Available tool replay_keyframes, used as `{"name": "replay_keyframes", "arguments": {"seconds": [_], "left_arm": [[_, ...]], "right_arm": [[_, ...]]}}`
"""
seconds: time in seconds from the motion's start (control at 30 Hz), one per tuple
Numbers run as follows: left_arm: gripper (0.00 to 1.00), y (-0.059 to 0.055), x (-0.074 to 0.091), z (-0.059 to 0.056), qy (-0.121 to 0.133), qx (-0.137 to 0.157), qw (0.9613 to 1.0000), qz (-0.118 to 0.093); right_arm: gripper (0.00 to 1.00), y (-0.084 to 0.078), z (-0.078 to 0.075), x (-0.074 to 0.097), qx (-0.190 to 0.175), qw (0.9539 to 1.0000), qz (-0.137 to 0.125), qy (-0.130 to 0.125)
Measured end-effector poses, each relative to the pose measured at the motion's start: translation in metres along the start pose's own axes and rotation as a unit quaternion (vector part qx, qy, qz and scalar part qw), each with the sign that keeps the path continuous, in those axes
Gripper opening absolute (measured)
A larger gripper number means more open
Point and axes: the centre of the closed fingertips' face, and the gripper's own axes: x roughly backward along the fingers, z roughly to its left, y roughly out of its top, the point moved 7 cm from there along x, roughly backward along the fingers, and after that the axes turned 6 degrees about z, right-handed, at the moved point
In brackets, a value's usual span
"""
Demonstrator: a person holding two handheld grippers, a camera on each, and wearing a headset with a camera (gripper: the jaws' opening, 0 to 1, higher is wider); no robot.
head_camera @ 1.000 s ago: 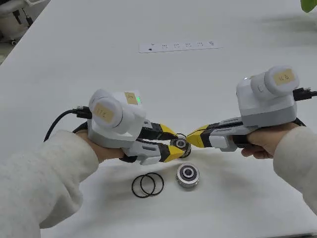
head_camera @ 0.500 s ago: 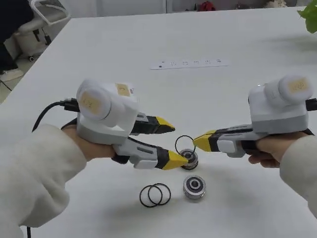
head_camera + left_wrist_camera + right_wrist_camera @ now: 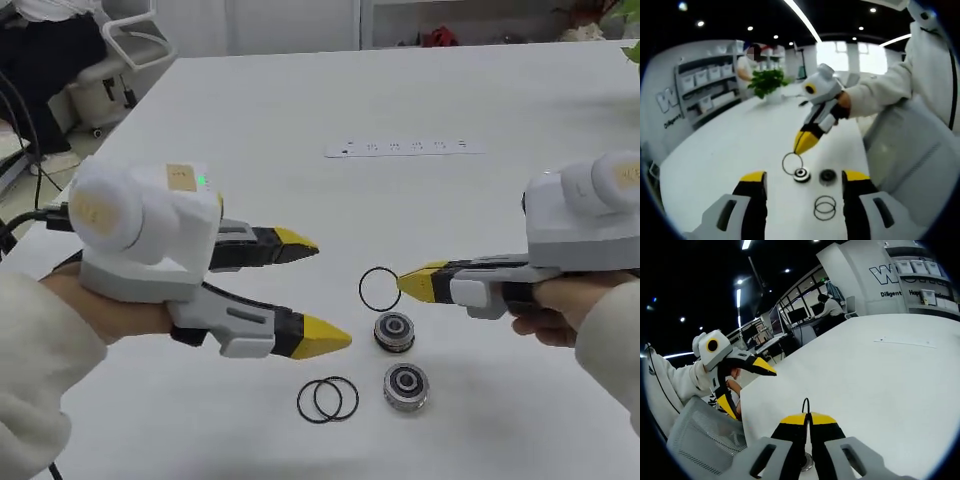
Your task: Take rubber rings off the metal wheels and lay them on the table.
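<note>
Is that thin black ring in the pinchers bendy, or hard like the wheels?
Probably bendy but springy: the ring looks thin, yet hangs round, pinched at one edge by the right gripper. Likely very light, so easy to drop.

Open tabletop (image 3: 250, 130) beyond wheels (image 3: 394, 332) and rings (image 3: 327, 399)

Looks down from the head, close over the tabletop (image 3: 250, 110). Faces across from left tool (image 3: 331, 292) toward right tool (image 3: 405, 283), and back; shares the ring (image 3: 379, 289).
</note>
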Motion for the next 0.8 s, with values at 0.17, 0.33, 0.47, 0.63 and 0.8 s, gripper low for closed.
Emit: {"name": "replay_keyframes", "arguments": {"seconds": [0.17, 0.33, 0.47, 0.63, 0.8], "left_arm": [[0.64, -0.006, 0.017, -0.005, 0.025, 0.004, 0.9997, -0.002], [0.66, -0.014, 0.031, -0.009, 0.046, 0.022, 0.9987, -0.005], [0.68, -0.023, 0.042, -0.012, 0.071, 0.041, 0.9966, -0.008], [0.68, -0.034, 0.053, -0.016, 0.093, 0.062, 0.9937, -0.008], [0.71, -0.037, 0.066, -0.015, 0.113, 0.074, 0.9908, -0.014]], "right_arm": [[0.00, 0.000, 0.008, -0.003, 0.006, 0.9999, 0.004, 0.012], [0.00, 0.000, 0.014, -0.007, 0.005, 0.9996, 0.011, 0.025], [0.00, -0.002, 0.020, -0.011, 0.000, 0.9991, 0.016, 0.039], [0.00, -0.009, 0.029, -0.020, 0.001, 0.9979, 0.036, 0.054], [0.00, -0.018, 0.037, -0.029, 0.006, 0.9958, 0.059, 0.069]]}}
